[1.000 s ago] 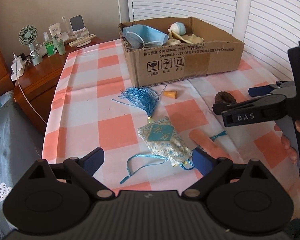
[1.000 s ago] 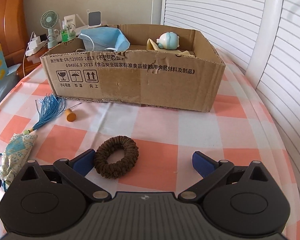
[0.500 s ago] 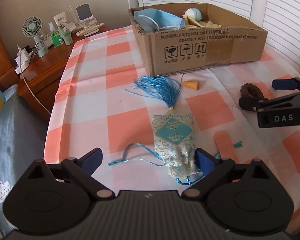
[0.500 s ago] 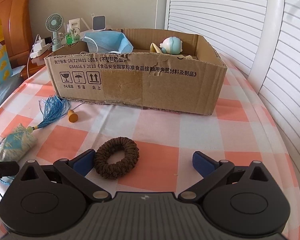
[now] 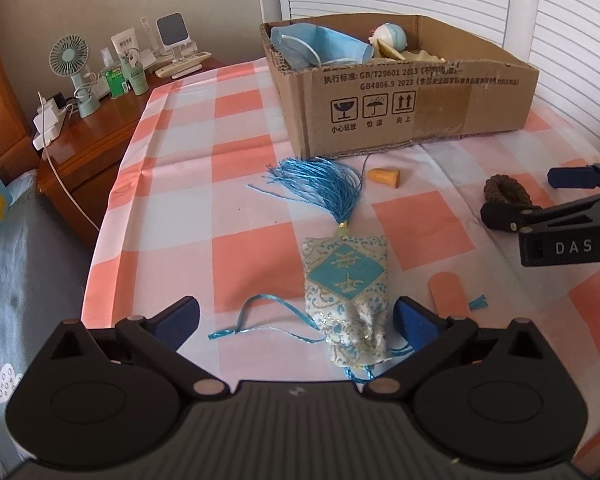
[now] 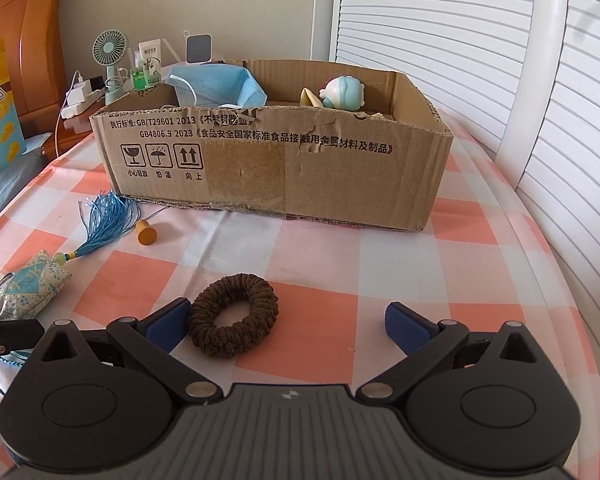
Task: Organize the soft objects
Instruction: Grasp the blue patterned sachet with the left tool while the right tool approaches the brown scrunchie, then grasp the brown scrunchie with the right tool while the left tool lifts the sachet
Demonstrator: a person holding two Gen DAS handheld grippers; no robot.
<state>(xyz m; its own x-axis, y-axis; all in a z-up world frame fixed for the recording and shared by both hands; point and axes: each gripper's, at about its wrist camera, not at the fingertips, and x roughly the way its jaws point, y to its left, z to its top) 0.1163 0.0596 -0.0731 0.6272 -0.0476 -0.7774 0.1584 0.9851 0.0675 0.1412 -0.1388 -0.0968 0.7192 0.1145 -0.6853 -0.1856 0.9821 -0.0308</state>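
Both grippers stand wide open. The left gripper (image 5: 296, 314) has the embroidered sachet (image 5: 347, 280) near its right finger, off centre; closing could catch only the ribbon (image 5: 260, 312). The right gripper (image 6: 288, 320) has the brown scrunchie (image 6: 233, 314) beside its left finger and might push it away from the cardboard box (image 6: 276, 168).

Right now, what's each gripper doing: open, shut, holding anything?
Left gripper: open, holding nothing, jaws straddling the sachet.
Right gripper: open, holding nothing, hair scrunchie between its jaws.
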